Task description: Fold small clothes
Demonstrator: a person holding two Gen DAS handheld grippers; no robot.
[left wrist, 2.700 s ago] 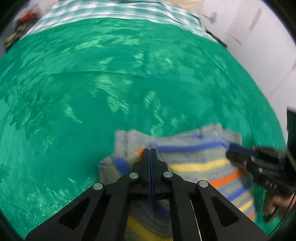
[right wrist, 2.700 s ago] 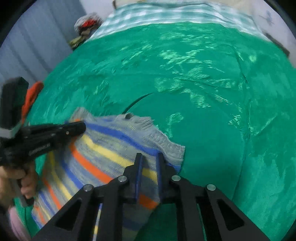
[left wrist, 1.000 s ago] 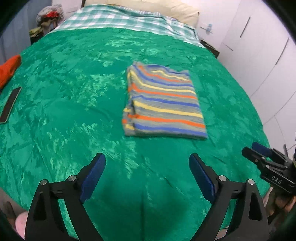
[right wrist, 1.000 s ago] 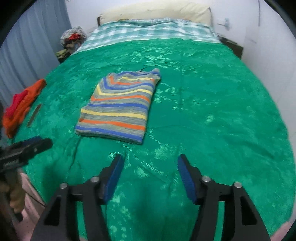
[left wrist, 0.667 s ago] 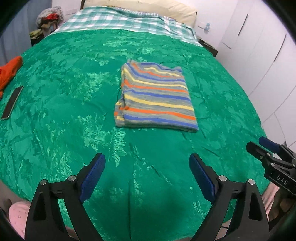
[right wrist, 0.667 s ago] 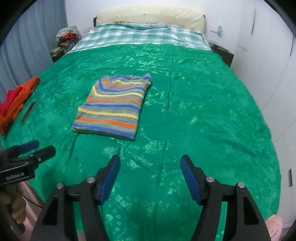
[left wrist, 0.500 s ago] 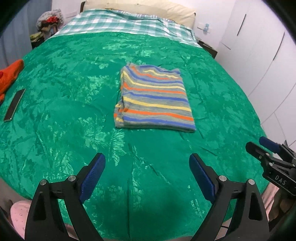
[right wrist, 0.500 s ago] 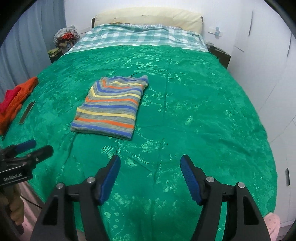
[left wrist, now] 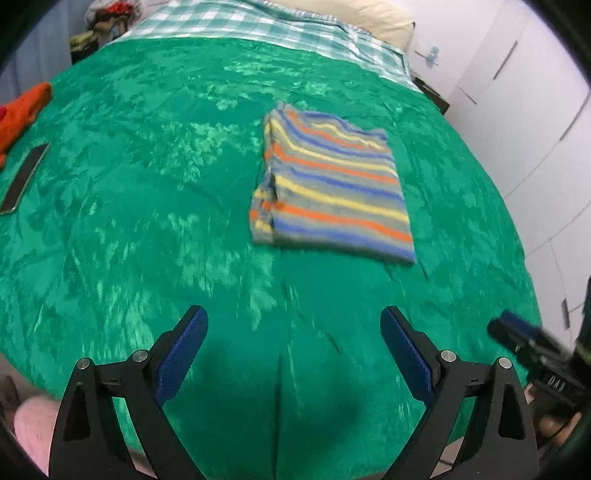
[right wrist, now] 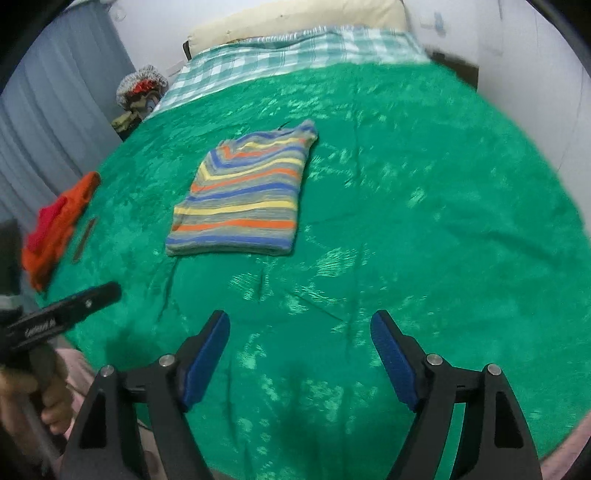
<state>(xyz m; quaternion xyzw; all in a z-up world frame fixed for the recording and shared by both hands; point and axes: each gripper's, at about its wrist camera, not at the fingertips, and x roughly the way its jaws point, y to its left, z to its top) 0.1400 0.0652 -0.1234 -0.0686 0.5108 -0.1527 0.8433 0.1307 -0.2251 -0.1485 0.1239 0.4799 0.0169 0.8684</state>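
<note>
A green bedspread (left wrist: 147, 206) covers your bed, checked sheet (right wrist: 295, 48) and pillow (right wrist: 295, 16) at its head, white cupboards (left wrist: 535, 92) alongside. The folded striped sweater (left wrist: 332, 192) lies flat mid-bed, well apart from both tools. Your left gripper (left wrist: 291, 332) and right gripper (right wrist: 300, 336) hang spread wide, holding nothing. Only the right view shows the grey curtain (right wrist: 48, 122); both catch the orange garment (right wrist: 55, 225) and dark phone (left wrist: 24, 177).

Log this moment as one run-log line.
sweater: folded, flat on green bedspread | left gripper: open, empty, short of sweater | right gripper: open, empty | orange cloth: at bed edge
</note>
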